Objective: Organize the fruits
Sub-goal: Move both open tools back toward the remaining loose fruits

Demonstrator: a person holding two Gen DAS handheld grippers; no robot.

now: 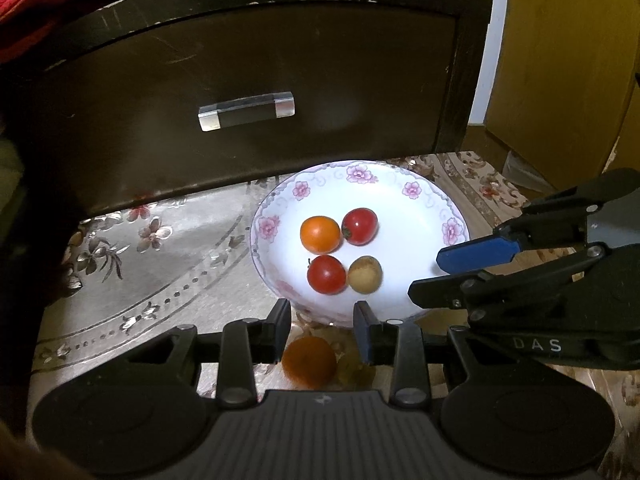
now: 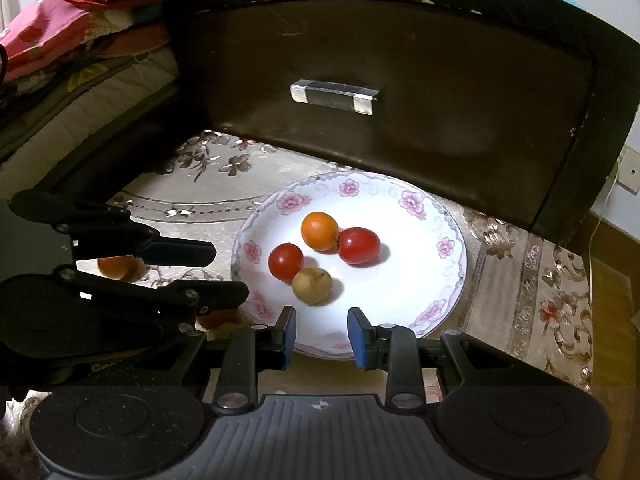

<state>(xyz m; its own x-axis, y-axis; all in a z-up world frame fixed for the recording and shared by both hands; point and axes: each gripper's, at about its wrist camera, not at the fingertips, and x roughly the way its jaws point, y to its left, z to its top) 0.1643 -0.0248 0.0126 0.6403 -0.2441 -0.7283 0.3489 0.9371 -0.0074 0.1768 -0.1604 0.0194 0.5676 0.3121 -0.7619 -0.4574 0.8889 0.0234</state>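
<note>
A white floral plate (image 1: 420, 204) (image 2: 420, 280) holds an orange tomato (image 1: 320, 234) (image 2: 319, 230), two red tomatoes (image 1: 360, 226) (image 1: 326, 274) (image 2: 359, 245) (image 2: 285, 261) and a tan longan (image 1: 364, 274) (image 2: 312, 285). My left gripper (image 1: 322, 316) (image 2: 224, 272) is open and empty just before the plate's near rim. Below it on the cloth lie an orange fruit (image 1: 309, 362) and a blurred yellowish fruit (image 1: 354, 372). My right gripper (image 2: 322, 334) (image 1: 424, 276) is open and empty over the plate's near edge. Orange fruits (image 2: 116, 266) (image 2: 218, 318) show behind the left gripper.
A dark drawer front (image 1: 248, 80) (image 2: 400, 80) with a clear handle (image 1: 246, 111) (image 2: 335, 97) stands right behind the plate. The patterned tablecloth (image 1: 160, 248) spreads to the left. Folded red and pink fabrics (image 2: 80, 20) lie at upper left. A yellow cabinet (image 1: 568, 60) stands at right.
</note>
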